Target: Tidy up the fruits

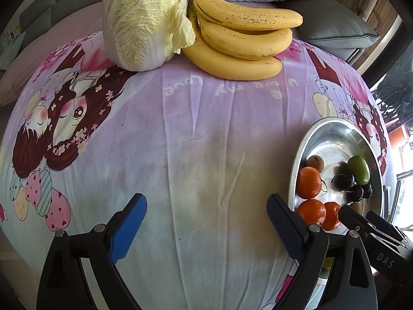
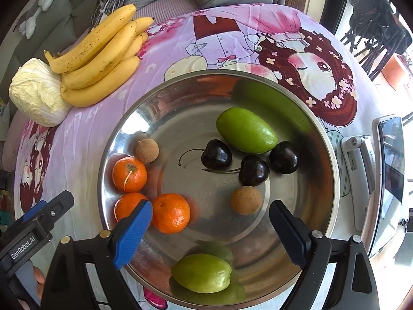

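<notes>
A steel bowl (image 2: 327, 155) on the pink cartoon cloth holds three oranges (image 2: 171, 213), three dark cherries (image 2: 216, 155), two brown longans (image 2: 246, 200) and two green fruits (image 2: 246, 130). My right gripper (image 2: 210, 228) is open and empty, hovering over the bowl's near side. My left gripper (image 1: 206, 222) is open and empty above bare cloth, left of the bowl (image 1: 335, 126). A bunch of bananas (image 1: 240, 41) lies at the far edge, also showing in the right wrist view (image 2: 103, 59).
A napa cabbage (image 1: 144, 18) stands left of the bananas. Grey cushions (image 1: 335, 31) lie behind the table. A tablet on a stand (image 2: 387, 165) sits right of the bowl. The other gripper shows at the left edge of the right wrist view (image 2: 38, 222).
</notes>
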Available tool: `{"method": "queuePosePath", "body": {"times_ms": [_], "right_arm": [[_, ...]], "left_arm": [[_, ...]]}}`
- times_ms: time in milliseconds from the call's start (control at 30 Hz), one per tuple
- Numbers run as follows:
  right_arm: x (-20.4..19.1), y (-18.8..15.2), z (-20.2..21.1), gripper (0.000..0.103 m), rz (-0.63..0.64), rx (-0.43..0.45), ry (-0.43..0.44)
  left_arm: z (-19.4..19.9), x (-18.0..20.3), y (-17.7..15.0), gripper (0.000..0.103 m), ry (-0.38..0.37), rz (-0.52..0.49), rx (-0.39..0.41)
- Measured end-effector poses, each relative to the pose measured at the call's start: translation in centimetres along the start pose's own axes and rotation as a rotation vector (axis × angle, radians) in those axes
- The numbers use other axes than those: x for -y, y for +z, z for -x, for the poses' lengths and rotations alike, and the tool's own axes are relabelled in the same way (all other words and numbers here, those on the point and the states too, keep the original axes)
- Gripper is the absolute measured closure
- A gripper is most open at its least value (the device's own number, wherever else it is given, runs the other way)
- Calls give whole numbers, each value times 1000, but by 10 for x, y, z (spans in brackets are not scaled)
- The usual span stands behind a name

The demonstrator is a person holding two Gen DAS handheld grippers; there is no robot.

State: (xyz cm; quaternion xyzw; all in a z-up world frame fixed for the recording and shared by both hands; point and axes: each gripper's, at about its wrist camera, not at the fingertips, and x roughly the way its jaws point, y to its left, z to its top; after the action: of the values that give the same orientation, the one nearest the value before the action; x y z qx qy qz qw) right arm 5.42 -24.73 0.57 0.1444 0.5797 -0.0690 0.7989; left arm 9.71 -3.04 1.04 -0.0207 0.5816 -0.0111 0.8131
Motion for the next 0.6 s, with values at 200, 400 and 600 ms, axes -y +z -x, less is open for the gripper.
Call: {"method": "queuePosePath", "body": {"times_ms": [200, 400, 600], "right_arm": [[-6, -9, 7, 2, 6, 37, -1], [-17, -26, 17, 2, 37, 76, 12], [-24, -40, 29, 2, 54, 105, 24]], "left_arm": [[6, -8, -9, 9, 33, 17, 27], [13, -18, -23, 9, 101, 59, 43], [19, -29, -43, 9, 154, 68, 55]]}}
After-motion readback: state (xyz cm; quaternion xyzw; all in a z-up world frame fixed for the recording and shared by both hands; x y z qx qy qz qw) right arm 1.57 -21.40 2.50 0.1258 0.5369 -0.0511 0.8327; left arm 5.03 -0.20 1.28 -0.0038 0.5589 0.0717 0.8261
